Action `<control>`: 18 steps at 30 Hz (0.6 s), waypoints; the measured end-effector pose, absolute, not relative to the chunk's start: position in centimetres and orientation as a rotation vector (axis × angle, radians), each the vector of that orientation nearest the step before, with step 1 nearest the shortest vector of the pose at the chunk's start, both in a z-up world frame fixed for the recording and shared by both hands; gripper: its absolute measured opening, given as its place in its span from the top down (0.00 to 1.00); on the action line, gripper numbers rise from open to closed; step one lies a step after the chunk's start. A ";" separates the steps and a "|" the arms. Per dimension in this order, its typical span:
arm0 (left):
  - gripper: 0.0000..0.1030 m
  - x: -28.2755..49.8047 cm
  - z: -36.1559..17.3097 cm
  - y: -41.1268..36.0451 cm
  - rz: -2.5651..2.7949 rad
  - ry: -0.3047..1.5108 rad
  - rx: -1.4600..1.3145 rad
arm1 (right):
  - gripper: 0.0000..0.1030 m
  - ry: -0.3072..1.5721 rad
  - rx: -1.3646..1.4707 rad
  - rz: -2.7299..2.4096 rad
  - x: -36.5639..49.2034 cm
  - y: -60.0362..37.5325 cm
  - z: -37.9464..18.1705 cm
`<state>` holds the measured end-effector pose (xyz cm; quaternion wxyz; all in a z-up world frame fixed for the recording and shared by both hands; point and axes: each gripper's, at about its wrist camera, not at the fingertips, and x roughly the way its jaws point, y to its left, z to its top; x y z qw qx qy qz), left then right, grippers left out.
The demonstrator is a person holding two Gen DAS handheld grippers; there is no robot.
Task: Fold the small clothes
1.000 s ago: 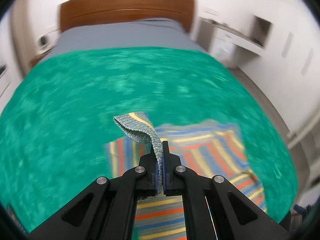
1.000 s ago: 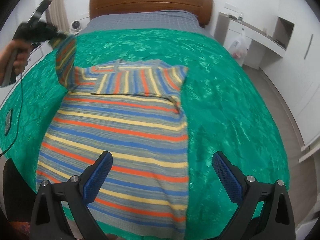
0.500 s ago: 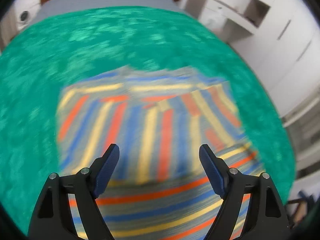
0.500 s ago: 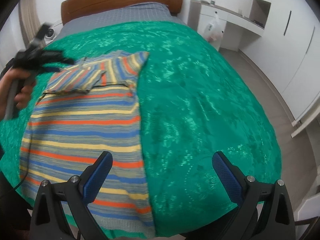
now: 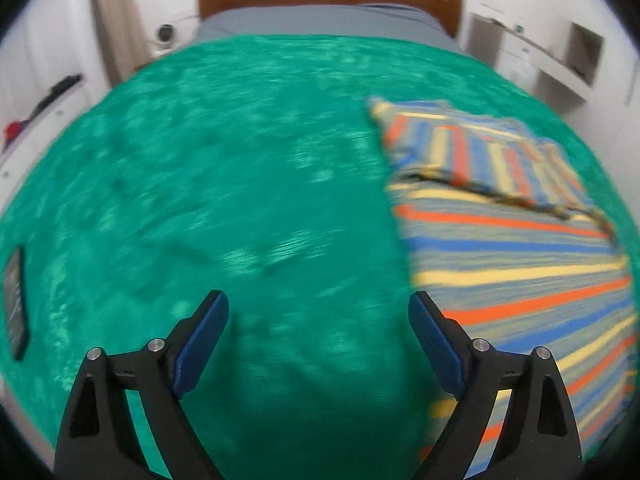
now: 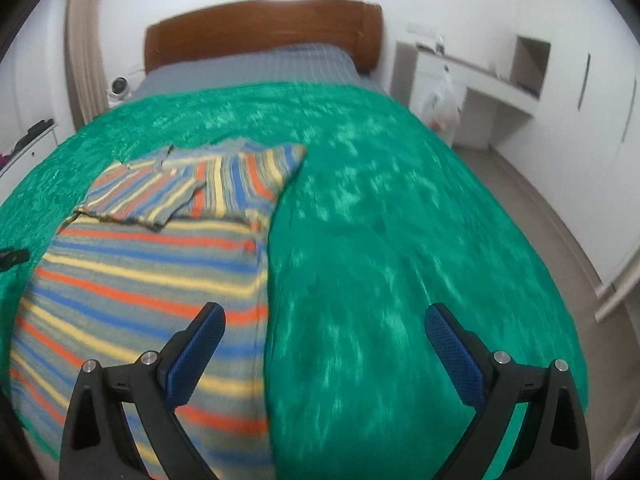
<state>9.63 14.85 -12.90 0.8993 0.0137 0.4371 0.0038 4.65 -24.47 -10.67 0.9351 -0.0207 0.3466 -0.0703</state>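
A striped sweater [image 6: 144, 280] in blue, orange, yellow and grey lies flat on the green bedspread [image 6: 380, 240], with both sleeves folded across its top [image 6: 192, 188]. In the left wrist view the sweater [image 5: 520, 256] lies to the right. My left gripper [image 5: 318, 338] is open and empty, above bare bedspread [image 5: 240, 200] just left of the sweater's left edge. My right gripper [image 6: 324, 350] is open and empty, above the sweater's right edge near its lower part.
A dark phone [image 5: 15, 304] lies on the bedspread at far left. A wooden headboard [image 6: 264, 28] and grey sheet [image 6: 248, 68] are at the back. A white desk [image 6: 480, 80] and wardrobe stand right, with floor [image 6: 560, 220] beside the bed.
My left gripper let go of the left sleeve, which now lies folded across the chest, and swung left off the sweater. My right gripper shifted right to the sweater's right edge.
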 end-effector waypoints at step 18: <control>0.02 8.8 -17.6 18.6 0.035 0.724 -0.051 | 0.00 0.693 0.147 -0.312 6.8 -31.6 -18.3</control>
